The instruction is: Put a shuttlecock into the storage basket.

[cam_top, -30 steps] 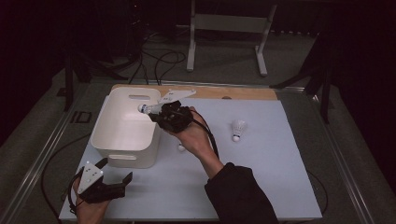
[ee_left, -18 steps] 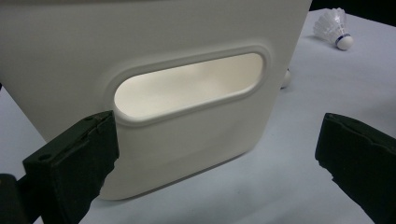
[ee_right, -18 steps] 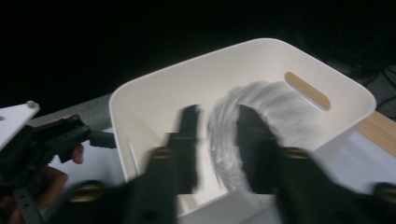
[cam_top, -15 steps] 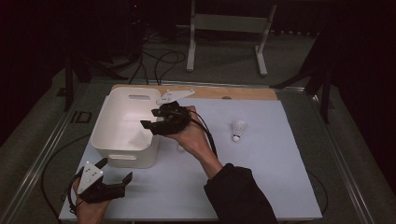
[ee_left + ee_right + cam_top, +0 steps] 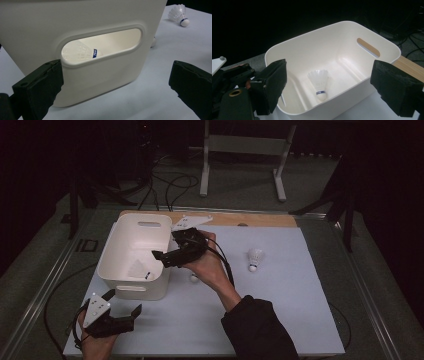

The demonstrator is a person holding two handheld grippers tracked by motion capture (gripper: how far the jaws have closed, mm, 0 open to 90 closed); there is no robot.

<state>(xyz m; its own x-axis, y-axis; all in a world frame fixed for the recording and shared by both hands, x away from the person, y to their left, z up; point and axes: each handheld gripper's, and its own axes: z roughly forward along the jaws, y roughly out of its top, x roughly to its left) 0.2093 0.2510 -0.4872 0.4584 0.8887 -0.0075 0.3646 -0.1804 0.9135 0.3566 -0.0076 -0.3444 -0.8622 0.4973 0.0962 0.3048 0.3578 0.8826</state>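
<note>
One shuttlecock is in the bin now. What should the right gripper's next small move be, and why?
Probably draw the right gripper back off the white bin toward a shuttlecock on the mat. Its jaws have just been opening and stand empty, the dropped shuttlecock lies inside, and others remain outside.

1. We see a bin (image 5: 134, 251) on the left half of the table (image 5: 280, 310).
2. One shuttlecock (image 5: 319, 83) lies in it.
3. A second shuttlecock (image 5: 254, 258) lies right of the bin, well apart.
4. A third shuttlecock (image 5: 194, 278) lies just beside the bin's right wall.

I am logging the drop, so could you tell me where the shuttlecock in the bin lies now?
The shuttlecock lies on the floor of the white bin, below the open right gripper.
</note>
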